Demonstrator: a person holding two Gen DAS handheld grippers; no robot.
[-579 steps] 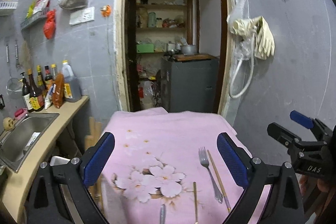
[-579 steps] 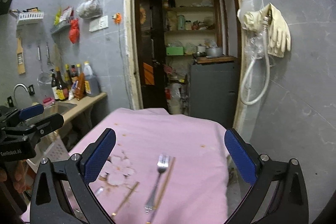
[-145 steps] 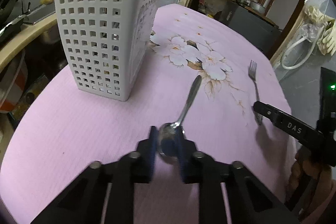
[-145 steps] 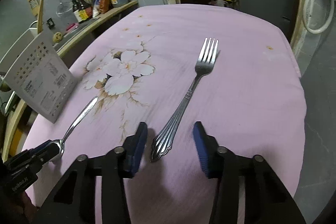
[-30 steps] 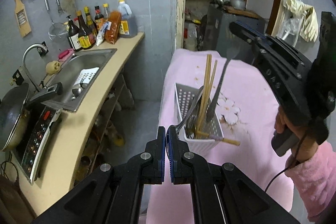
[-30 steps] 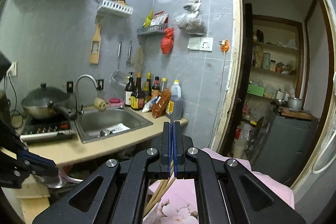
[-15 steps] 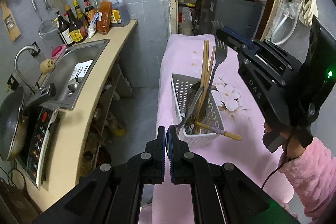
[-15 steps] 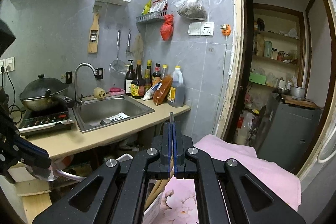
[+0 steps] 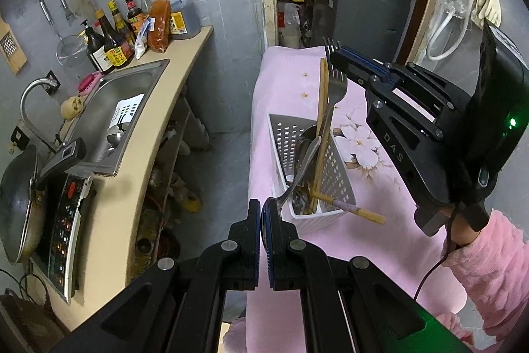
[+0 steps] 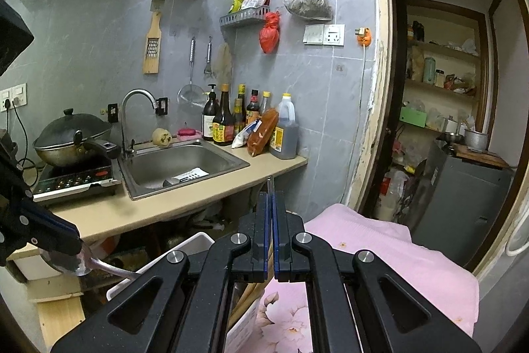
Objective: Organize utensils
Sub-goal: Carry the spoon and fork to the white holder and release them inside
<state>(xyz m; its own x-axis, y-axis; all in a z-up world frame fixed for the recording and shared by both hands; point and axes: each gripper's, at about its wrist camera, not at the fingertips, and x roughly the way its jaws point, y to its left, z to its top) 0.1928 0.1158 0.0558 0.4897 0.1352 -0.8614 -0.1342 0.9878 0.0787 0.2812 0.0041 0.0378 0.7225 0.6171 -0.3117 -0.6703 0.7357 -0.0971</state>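
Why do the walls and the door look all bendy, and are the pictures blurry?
Both wrist views use fisheye lenses, so the doorframe bows in the right view and the counter curves in the left. Neither looks blurry: the fork is crisp. Corners are black.

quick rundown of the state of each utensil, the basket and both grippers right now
left gripper: shut on the silver metal spoon's bowl
silver metal spoon: handle down in the basket, bowl clamped at the rim
right gripper: shut on the silver metal fork's tines
silver metal fork: upright, handle down in the basket
white perforated plastic basket: upright on the pink floral cloth
wooden chopsticks: standing in the basket, one end poking through its side
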